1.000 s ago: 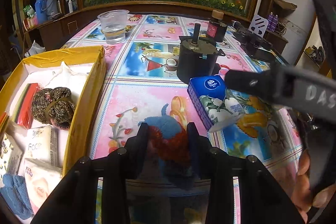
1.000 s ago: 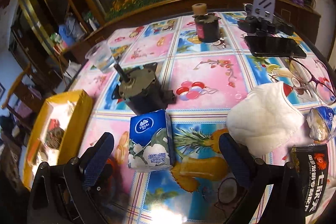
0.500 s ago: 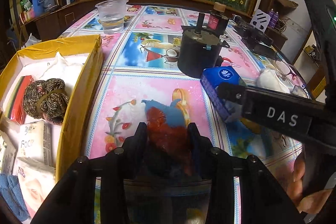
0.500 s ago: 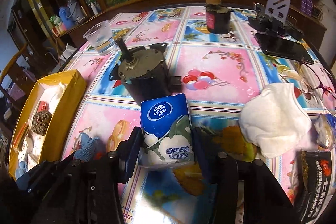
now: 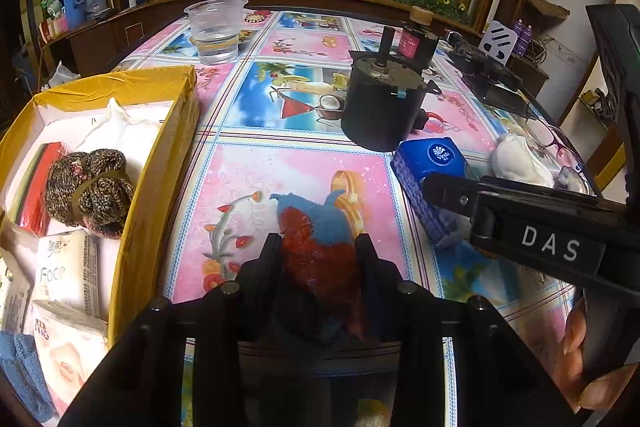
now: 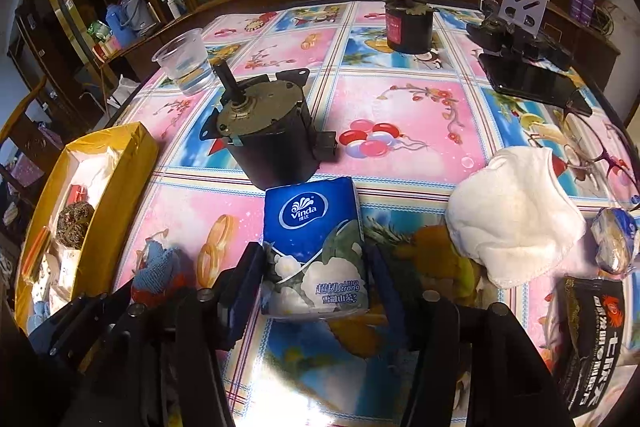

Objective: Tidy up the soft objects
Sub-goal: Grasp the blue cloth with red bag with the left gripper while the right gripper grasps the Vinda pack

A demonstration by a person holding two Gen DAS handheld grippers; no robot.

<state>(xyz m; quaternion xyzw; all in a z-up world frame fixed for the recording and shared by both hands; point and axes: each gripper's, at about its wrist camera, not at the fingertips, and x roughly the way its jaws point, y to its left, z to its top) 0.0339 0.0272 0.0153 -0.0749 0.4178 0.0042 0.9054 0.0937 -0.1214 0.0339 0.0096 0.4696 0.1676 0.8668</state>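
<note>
A blue and red knitted sock point(image 5: 316, 223) lies on the flowered tablecloth, and my left gripper point(image 5: 318, 243) is shut on its red part, the jaws still closing a little. In the right wrist view the sock point(image 6: 156, 263) shows at the lower left. A blue Vinda tissue pack point(image 6: 312, 227) stands between the fingers of my right gripper point(image 6: 314, 259); both pads touch its sides while the jaws ease open. The left wrist view shows the pack point(image 5: 436, 155) to the right of the sock. A yellow box point(image 5: 160, 163) at the left holds soft things.
Just behind the pack stands a black motor point(image 6: 272, 139). A plastic cup point(image 5: 216, 27) of water is at the far left. A white cloth point(image 6: 512, 215), glasses point(image 6: 600, 155), a phone point(image 6: 528, 83) and a dark snack bag point(image 6: 592, 339) lie to the right.
My right gripper went from wide open around the tissue pack to closed against its sides. The left gripper kept its hold on the sock and stayed in place.
</note>
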